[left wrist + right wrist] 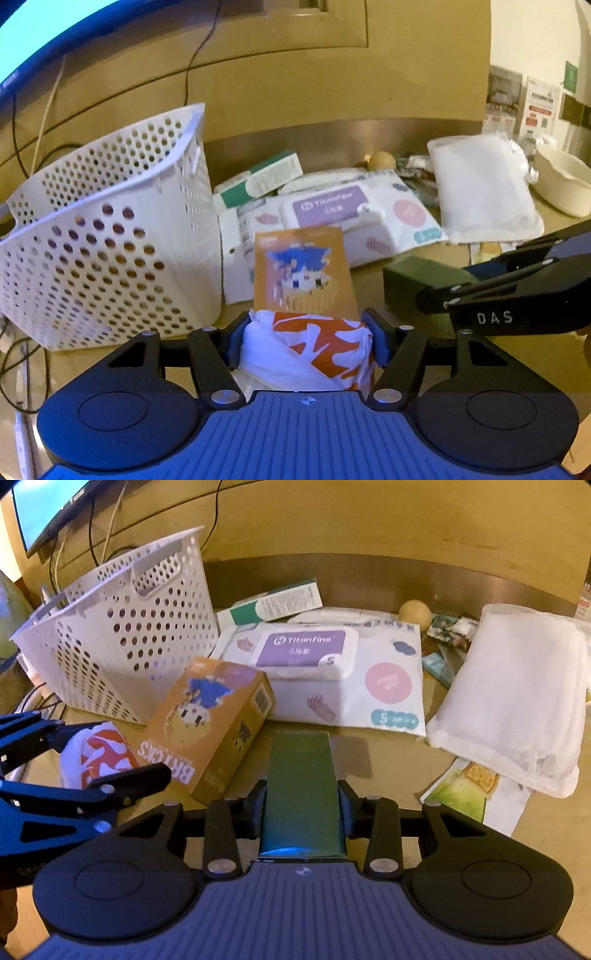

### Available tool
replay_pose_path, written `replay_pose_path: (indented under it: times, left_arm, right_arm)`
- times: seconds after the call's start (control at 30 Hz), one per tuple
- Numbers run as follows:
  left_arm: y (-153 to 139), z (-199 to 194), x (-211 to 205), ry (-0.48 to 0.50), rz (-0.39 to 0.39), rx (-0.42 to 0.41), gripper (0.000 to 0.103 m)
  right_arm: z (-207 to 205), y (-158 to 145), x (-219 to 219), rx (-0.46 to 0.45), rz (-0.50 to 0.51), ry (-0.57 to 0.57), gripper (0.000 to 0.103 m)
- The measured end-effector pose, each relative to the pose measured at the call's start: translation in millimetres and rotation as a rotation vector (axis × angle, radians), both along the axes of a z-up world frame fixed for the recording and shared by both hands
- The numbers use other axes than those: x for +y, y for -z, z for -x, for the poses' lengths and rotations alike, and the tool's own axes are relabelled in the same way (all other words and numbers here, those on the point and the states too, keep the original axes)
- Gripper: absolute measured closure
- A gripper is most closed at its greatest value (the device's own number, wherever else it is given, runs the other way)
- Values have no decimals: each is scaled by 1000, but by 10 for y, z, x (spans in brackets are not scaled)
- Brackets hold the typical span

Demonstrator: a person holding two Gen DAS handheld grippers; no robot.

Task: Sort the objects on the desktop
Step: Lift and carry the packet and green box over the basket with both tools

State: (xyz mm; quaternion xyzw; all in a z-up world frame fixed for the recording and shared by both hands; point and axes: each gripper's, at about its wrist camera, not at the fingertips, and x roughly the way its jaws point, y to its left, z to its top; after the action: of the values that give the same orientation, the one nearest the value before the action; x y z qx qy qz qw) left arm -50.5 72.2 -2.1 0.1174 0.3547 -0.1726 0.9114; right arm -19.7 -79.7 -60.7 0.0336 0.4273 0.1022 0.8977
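The left claw (pixel 306 338) is clamped on a crumpled white-and-orange bag (pixel 317 350), its blue pads pressing the soft plastic from both sides just above the counter (pixel 406 354). Beside it on the left stands a white perforated basket (pixel 110 236), rigid plastic with round holes; only the right wrist view shows its cut-out handle and open rim. Just ahead of the bag lies an orange cardboard box (pixel 210 727) printed with a pixelated blue figure — the right view alone reveals its long side and the word BRICKS. Behind it a glossy white pack with a purple Titanfine lid (pixel 306 650) lies flat, with a green-and-white carton (pixel 277 605) further back. The right claw (pixel 303 808) grips a dark green rectangular box (pixel 301 775), smooth-sided, low over the counter. At the far right sits a soft white folded bundle (pixel 517 701) — in the right view it overlaps a printed leaflet (pixel 469 794).
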Motion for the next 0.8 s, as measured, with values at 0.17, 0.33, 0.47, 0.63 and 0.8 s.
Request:
replay_pose_path:
  times: [0.17, 0.33, 0.47, 0.63, 0.8]
  left_arm:
    - [50, -60, -14, -11, -19, 12, 38]
    - [126, -67, 11, -26, -11, 37, 38]
    - [168, -89, 24, -32, -12, 48, 38]
    - [183, -121, 8, -34, -15, 54, 38]
    - [157, -131, -9, -32, -13, 48, 38]
  right_arm:
    - [-21, 126, 17, 26, 58, -33, 60]
    - [-16, 261, 57, 61, 105, -58, 60]
    - [-68, 295, 90, 55, 127, -59, 59]
    - [-180, 338, 167, 25, 139, -79, 46]
    - [-186, 318, 112, 14, 103, -96, 60]
